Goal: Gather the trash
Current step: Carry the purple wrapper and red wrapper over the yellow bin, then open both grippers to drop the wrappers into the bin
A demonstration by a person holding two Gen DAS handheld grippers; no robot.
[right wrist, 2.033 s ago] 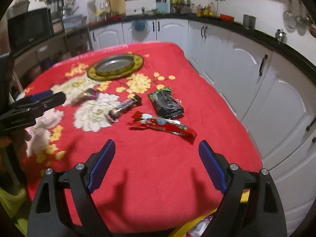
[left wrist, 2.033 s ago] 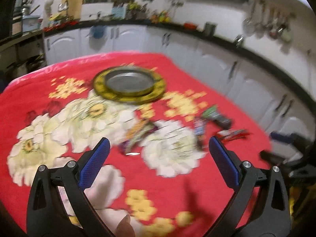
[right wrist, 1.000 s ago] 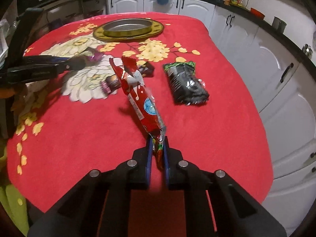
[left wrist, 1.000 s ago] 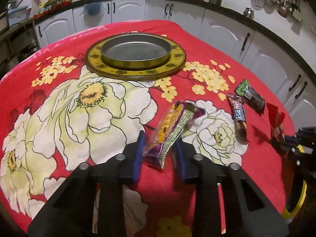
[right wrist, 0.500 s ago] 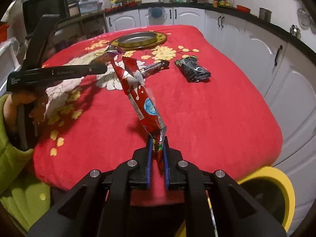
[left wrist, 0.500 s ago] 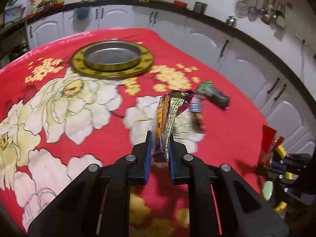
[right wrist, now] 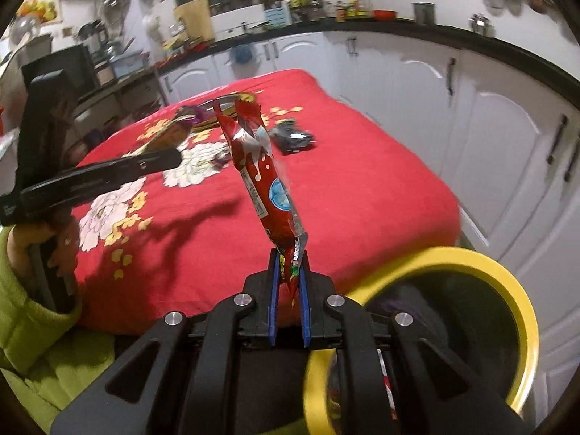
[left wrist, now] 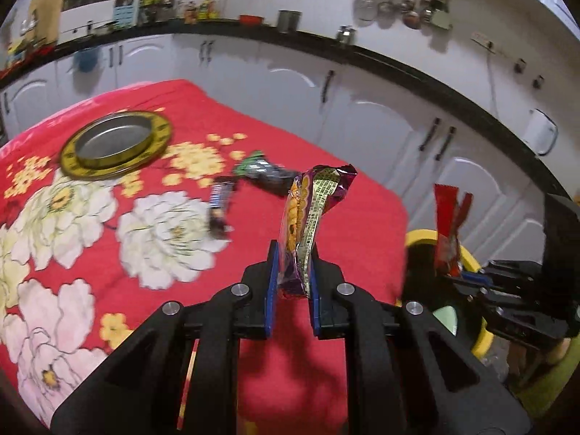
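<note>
My left gripper [left wrist: 293, 282] is shut on a purple and yellow snack wrapper [left wrist: 308, 214], held upright above the table's right edge. My right gripper [right wrist: 289, 282] is shut on a red wrapper [right wrist: 259, 166], held upright beside the yellow-rimmed bin [right wrist: 522, 311]. The bin [left wrist: 467, 257] and the red wrapper [left wrist: 447, 232] also show at the right of the left wrist view. A dark chocolate bar wrapper [left wrist: 219, 206] and a black and green wrapper [left wrist: 268, 174] lie on the red floral cloth [left wrist: 108, 253].
A round metal tray on a yellow plate [left wrist: 116, 143] sits at the far end of the table. White kitchen cabinets [left wrist: 380, 123] run behind and to the right of the table. The bin stands on the floor off the table's near right corner.
Both grippers closed on their wrappers, lifted them off the cloth, and have swung right toward the yellow bin at the table's edge.
</note>
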